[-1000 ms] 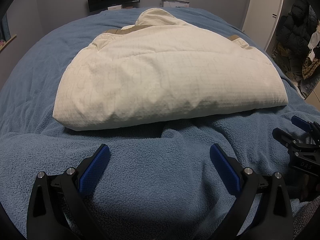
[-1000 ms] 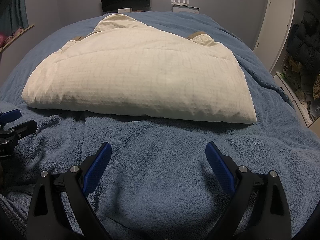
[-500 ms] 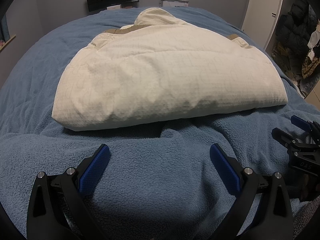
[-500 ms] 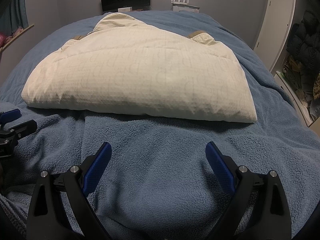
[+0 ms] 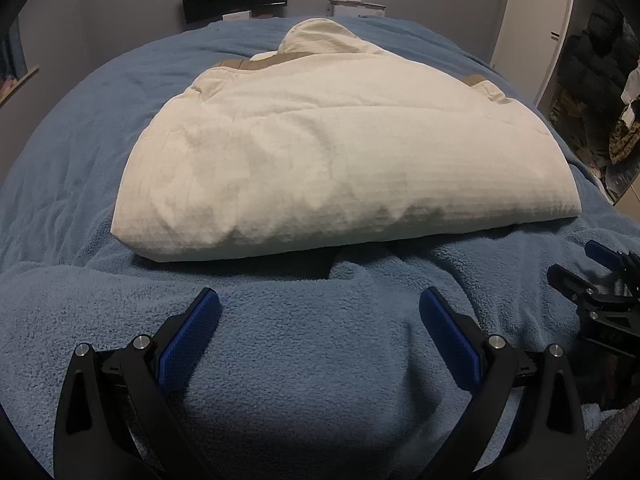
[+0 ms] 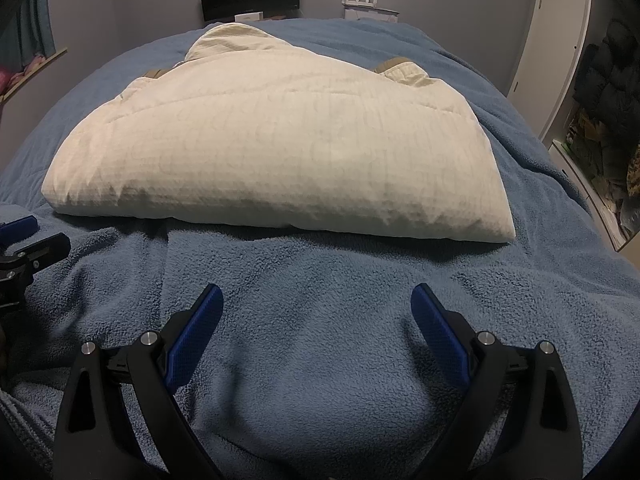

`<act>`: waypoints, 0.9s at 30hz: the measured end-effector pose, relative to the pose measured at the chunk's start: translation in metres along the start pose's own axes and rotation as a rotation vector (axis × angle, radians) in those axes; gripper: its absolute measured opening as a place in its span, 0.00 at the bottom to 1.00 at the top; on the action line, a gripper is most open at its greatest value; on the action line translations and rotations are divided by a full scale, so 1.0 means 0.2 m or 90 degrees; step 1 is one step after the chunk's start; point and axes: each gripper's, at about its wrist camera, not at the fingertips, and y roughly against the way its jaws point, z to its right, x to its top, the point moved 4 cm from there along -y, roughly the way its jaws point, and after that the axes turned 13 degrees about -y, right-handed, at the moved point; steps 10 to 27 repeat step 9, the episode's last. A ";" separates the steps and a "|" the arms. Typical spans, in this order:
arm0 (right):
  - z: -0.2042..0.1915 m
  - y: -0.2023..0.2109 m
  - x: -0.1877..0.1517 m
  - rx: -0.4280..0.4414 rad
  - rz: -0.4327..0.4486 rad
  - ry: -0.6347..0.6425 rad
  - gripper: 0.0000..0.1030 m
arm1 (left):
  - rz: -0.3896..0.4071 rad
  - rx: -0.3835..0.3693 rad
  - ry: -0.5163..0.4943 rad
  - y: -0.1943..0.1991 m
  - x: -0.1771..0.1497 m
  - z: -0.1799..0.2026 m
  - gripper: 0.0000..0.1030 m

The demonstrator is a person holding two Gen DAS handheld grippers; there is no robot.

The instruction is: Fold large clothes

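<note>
Folded cream jacket (image 5: pixel 344 168) on bed, beyond both spread tongs (image 5: pixel 319 312)

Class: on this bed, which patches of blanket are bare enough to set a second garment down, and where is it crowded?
Free: the blanket strip between the folded coat and the two grippers; the side left of the coat; a narrower strip on its right. Crowded: the middle, filled by the coat, and the near edge, where the left gripper and right gripper hover, open.
</note>
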 end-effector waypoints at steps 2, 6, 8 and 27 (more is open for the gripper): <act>0.00 0.00 0.00 0.000 0.000 0.000 0.88 | -0.003 0.000 -0.007 0.00 0.00 0.01 0.94; 0.00 0.00 0.00 -0.002 -0.003 -0.002 0.88 | -0.006 0.001 -0.009 -0.01 0.01 0.01 0.94; -0.01 0.00 0.00 -0.002 -0.003 -0.002 0.88 | -0.007 0.001 -0.010 -0.01 0.01 0.01 0.94; -0.01 0.00 0.00 -0.002 -0.003 -0.002 0.88 | -0.007 0.001 -0.011 -0.01 0.01 0.00 0.94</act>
